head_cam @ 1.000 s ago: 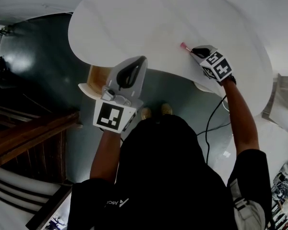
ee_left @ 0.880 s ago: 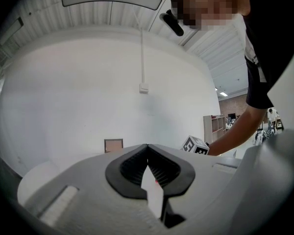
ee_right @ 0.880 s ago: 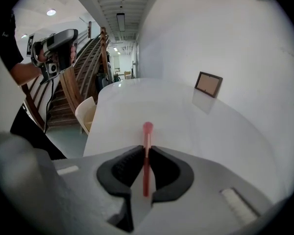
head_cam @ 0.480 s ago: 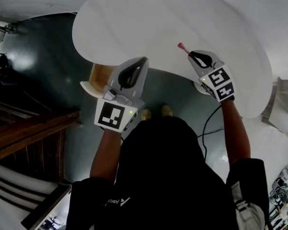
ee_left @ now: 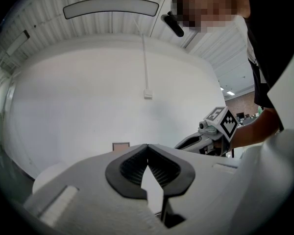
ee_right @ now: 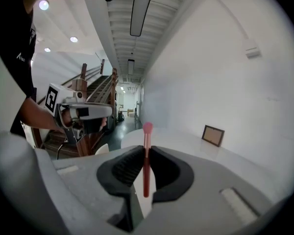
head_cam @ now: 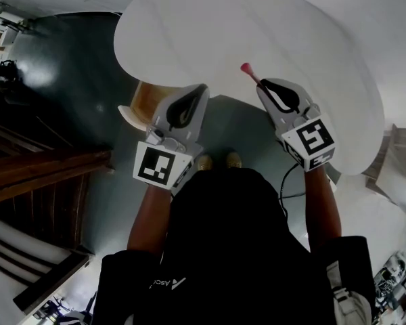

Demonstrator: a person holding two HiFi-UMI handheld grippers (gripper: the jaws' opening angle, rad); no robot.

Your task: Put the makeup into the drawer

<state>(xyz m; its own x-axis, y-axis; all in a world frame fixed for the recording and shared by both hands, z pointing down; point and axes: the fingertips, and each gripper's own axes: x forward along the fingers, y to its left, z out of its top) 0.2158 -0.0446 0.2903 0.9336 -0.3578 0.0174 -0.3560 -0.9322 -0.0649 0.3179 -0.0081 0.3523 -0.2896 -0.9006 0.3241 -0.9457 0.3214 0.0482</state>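
Note:
A slim pink makeup brush (ee_right: 146, 155) stands upright between the jaws of my right gripper (ee_right: 146, 153), which is shut on it. In the head view the makeup brush (head_cam: 247, 72) sticks out past the right gripper (head_cam: 260, 83), lifted over the near edge of the white table (head_cam: 257, 26). My left gripper (head_cam: 204, 87) is shut and empty, hovering by the open wooden drawer (head_cam: 143, 103) under the table's left part. In the left gripper view the left gripper (ee_left: 147, 148) has its jaws touching at the tips.
A small framed picture (ee_right: 213, 134) stands on the table by the white wall. A wooden staircase (head_cam: 34, 181) runs along the left. A cable (head_cam: 284, 181) trails on the dark floor near my feet.
My right gripper has lifted the brush off the table and drawn it back toward me and to the left. The left gripper has barely moved.

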